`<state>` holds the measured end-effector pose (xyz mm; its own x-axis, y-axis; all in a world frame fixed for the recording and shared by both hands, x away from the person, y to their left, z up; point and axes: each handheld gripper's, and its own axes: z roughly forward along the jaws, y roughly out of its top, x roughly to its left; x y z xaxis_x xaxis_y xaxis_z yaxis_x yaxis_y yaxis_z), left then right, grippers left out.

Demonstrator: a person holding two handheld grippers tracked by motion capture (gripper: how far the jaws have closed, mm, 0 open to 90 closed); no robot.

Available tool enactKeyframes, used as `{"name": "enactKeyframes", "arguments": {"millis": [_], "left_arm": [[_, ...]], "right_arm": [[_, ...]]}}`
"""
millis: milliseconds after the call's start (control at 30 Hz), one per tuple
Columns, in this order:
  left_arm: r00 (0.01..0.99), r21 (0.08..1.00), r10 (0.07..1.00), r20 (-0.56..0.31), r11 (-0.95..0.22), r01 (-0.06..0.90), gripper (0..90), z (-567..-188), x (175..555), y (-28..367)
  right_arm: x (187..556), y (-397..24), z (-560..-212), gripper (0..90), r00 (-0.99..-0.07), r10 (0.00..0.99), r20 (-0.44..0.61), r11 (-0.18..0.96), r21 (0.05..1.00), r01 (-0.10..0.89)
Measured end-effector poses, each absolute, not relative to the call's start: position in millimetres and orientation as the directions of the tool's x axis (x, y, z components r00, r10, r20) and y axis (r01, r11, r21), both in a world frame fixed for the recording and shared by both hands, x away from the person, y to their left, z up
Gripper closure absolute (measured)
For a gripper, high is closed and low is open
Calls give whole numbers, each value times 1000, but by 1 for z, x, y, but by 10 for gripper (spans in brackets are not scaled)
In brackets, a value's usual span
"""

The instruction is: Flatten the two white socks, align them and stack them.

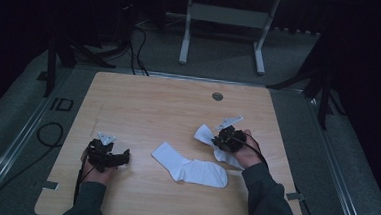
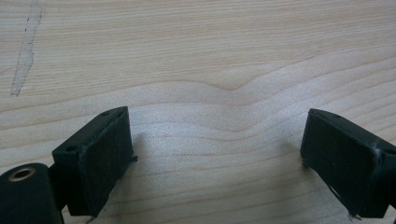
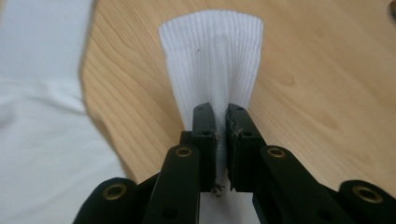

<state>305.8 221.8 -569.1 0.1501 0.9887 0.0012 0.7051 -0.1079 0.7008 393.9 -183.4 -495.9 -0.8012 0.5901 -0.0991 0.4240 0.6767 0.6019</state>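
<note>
Left tongs (image 1: 124, 157) are held low over bare desk (image 1: 143, 104), jaws spread wide with nothing but wood grain between them in the left gripper view. Just to their right a white sock (image 1: 190, 167) is laid flat, toe end pointing away from them, untouched by either tool.

Further right, a second white sock (image 3: 212, 60) is pinched by the right tongs (image 3: 221, 135), jaws closed down on the ribbed fabric with the cuff sticking out beyond the tips. In the high view its other end is seen trailing out under the hand.

Handling-wise, probably super light and floppy stuff: no stiffness is to be expected, so it'll drape and sag from wherever it's grabbed. Cuff or toe edge is likely the best place to be pinched, since a thin folded layer can be caught there cleanly. Slipping shouldn't be much of an issue with ribbed knit.
</note>
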Motion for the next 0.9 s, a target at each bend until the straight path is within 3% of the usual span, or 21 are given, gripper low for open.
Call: {"name": "enactKeyframes", "arguments": {"millis": [900], "left_arm": [[149, 700, 989, 1, -107, 706, 89, -569, 306, 222]], "right_arm": [[327, -174, -393, 829, -852, 480, -211, 615, 773, 155]]}}
